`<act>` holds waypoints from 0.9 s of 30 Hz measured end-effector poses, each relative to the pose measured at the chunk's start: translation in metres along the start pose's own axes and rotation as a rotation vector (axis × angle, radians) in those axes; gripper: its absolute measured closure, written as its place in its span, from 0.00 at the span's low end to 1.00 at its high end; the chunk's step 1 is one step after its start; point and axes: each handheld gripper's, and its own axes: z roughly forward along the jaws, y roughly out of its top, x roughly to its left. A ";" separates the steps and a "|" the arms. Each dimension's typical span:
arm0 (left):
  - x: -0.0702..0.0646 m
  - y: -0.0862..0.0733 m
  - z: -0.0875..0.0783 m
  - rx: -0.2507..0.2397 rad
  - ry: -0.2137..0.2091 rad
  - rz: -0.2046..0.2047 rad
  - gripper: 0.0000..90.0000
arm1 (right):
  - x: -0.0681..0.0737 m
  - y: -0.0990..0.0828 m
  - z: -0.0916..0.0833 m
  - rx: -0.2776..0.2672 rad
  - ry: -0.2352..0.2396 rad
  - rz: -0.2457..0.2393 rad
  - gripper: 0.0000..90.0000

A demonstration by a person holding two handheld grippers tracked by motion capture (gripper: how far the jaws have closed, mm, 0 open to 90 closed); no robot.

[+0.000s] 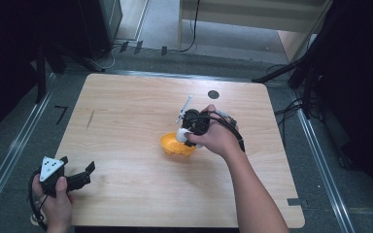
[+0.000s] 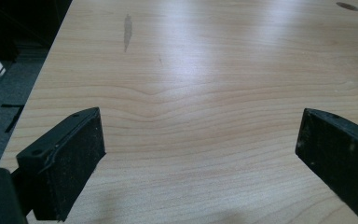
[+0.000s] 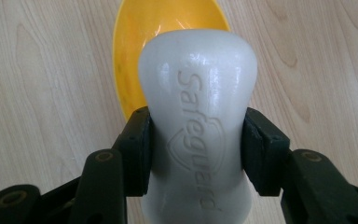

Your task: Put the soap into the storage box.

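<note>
Right gripper (image 3: pixel 196 154) clamps the soap bar (image 3: pixel 198 107) above the yellow bowl (image 1: pixel 176 145), likely lower-and-release next; left gripper (image 2: pixel 200 154) idles wide open, empty.

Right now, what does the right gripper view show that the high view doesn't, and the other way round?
The right gripper view shows the lettering embossed on the white soap bar, and both pads pressed on its narrowed middle.

The high view shows the left tool, open and holding nothing, near the table's front left corner, and a dark round spot near the far edge.

Both show the right tool gripping the soap over the yellow bowl on the wood tabletop.
</note>
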 end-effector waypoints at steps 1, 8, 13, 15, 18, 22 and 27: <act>0.000 0.000 0.000 0.000 0.000 -0.001 0.02 | 0.000 0.001 0.001 -0.002 0.001 -0.009 0.57; 0.000 0.000 0.000 0.000 0.000 -0.001 0.02 | 0.002 0.008 0.007 -0.001 0.008 -0.023 0.57; 0.000 0.000 0.000 -0.001 0.000 -0.002 0.02 | 0.003 0.014 0.012 0.004 0.012 -0.046 0.57; 0.000 0.000 0.000 0.000 -0.001 -0.001 0.02 | 0.004 0.017 0.014 0.011 0.013 -0.049 0.57; 0.000 0.000 0.000 -0.002 -0.002 -0.003 0.02 | 0.005 0.019 0.017 0.011 0.013 -0.059 0.57; 0.000 0.000 0.000 0.001 -0.001 -0.004 0.02 | 0.006 0.022 0.021 0.021 0.015 -0.063 0.57; 0.000 0.000 0.000 0.004 -0.002 -0.001 0.02 | 0.007 0.024 0.026 0.038 0.010 -0.076 0.57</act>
